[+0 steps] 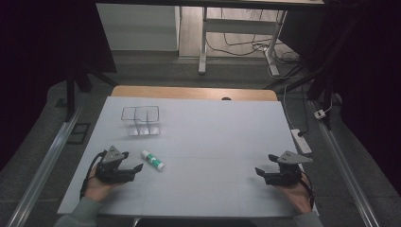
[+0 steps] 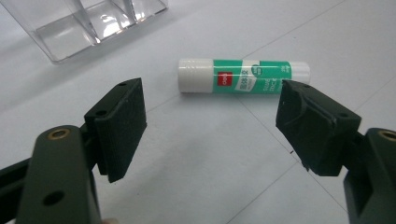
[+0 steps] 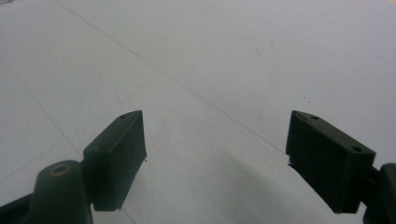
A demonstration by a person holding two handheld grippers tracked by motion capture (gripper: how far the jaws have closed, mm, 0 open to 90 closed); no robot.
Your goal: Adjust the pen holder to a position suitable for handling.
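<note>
Forearms: two grey sleeves are entering from the bottom edge of the high view, each hand gripping one tool.
Left gripper (image 1: 133,161): it is resting low over the near-left part of the white table (image 1: 213,137), with its jaws standing wide apart and clamping nothing; in the left gripper view (image 2: 210,123) the two black ribbed pads are framing bare tabletop.
Right gripper (image 1: 265,164): it is sitting at the near-right part of the table, well apart from the other tool, jaws likewise spread and empty; the right gripper view (image 3: 212,158) is showing plain white surface between them.
Glue stick (image 1: 152,160): this green-and-white tube is lying flat on the table just beyond the left gripper's jaw tips, touching neither pad; in the left gripper view (image 2: 243,75) its white cap is pointing toward that view's left.
Clear organiser (image 1: 141,120): a transparent divided box is standing upright on the table farther back, beyond the glue stick and apart from it; its corner is appearing at the top of the left gripper view (image 2: 88,23).
Background: desk legs and loose cables are lying on the floor beyond the table's far wooden edge.
</note>
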